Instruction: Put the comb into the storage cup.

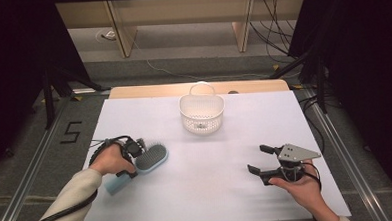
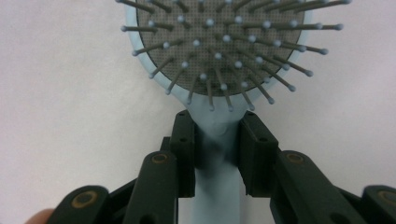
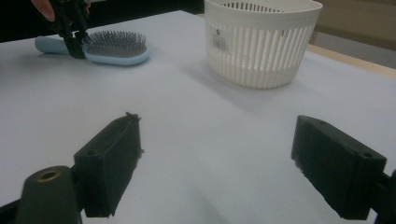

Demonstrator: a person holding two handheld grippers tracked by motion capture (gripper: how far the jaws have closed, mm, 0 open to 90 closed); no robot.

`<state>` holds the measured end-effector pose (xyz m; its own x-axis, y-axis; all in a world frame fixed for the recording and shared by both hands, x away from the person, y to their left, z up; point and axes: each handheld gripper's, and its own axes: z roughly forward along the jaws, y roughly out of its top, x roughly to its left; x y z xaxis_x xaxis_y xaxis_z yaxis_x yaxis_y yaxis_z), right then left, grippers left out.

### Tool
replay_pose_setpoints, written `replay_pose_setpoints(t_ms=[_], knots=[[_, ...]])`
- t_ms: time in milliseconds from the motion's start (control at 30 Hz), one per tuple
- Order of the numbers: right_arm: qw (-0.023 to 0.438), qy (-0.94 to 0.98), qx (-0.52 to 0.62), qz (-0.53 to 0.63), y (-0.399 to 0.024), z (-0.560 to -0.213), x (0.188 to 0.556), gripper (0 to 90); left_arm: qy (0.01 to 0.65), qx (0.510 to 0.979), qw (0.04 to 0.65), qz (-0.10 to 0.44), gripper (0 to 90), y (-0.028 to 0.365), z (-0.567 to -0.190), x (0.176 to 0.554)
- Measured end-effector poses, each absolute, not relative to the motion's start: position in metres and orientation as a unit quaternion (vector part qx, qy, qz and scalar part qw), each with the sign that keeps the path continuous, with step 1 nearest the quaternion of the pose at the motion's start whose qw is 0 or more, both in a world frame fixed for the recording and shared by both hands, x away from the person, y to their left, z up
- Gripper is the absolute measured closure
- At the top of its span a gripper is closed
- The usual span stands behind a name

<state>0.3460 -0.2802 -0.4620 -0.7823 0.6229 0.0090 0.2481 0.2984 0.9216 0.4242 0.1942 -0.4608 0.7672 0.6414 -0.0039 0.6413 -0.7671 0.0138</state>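
Two grippers work over the white table [image 1: 212, 190]. Near the left edge, the left gripper [image 2: 217, 149] is clamped on the neck of a pale blue hairbrush [image 1: 145, 163], its pads pressing both sides just below the bristled head; the brush lies flat on the table, bristles up. A white slatted basket [image 1: 201, 113] stands near the middle of the far edge. Near the right edge, the right gripper [image 1: 260, 159] hovers with jaws spread wide, grasping nothing.
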Motion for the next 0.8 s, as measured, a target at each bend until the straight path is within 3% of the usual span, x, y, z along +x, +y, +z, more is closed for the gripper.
replay_pose_setpoints(t_ms=[800], knots=[[0.180,0.786,0.278,0.522,-0.2804,-0.4623,0.3464,17.0,0.319,0.947,0.041,0.027,70.0,0.1956,-0.4586,0.4163]])
